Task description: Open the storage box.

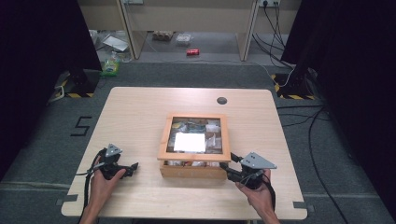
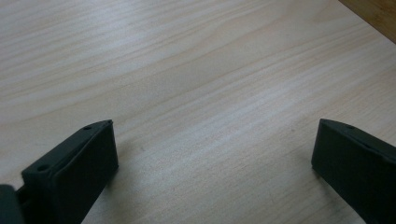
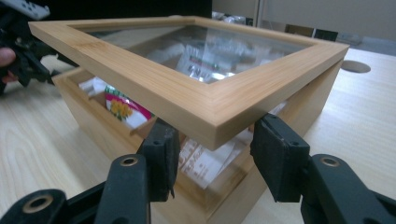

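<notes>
Two black jaws of the right gripper point(image 3: 212, 156) straddle the glazed bamboo lid point(image 3: 205, 100), unclamped.

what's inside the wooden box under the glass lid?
The wooden box holds paper sachets, likely tea bags, in divided compartments. The glass lid is raised at the corner by the right tool. Glare and the frame hide the rest.
</notes>
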The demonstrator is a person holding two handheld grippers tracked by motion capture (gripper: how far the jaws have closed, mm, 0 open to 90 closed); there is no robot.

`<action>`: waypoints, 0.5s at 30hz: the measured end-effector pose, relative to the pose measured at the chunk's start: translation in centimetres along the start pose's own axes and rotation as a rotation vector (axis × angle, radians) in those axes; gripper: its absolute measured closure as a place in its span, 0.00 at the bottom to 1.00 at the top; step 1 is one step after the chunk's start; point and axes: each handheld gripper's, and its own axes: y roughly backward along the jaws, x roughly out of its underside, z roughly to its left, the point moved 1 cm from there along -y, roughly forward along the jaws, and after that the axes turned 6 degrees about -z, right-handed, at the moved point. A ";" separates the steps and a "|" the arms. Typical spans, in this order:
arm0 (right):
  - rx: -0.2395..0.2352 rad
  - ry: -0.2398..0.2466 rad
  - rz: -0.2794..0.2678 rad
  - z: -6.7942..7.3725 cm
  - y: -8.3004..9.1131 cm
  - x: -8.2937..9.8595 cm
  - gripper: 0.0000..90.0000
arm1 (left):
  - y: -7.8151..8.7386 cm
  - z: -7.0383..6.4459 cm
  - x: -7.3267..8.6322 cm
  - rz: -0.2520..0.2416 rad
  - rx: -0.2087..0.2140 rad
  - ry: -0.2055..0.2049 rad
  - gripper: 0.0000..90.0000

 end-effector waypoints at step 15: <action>-0.005 -0.003 -0.057 -1.3 -1.4 -1.8 0.58 | 0.0 0.0 0.0 0.000 0.001 0.000 0.00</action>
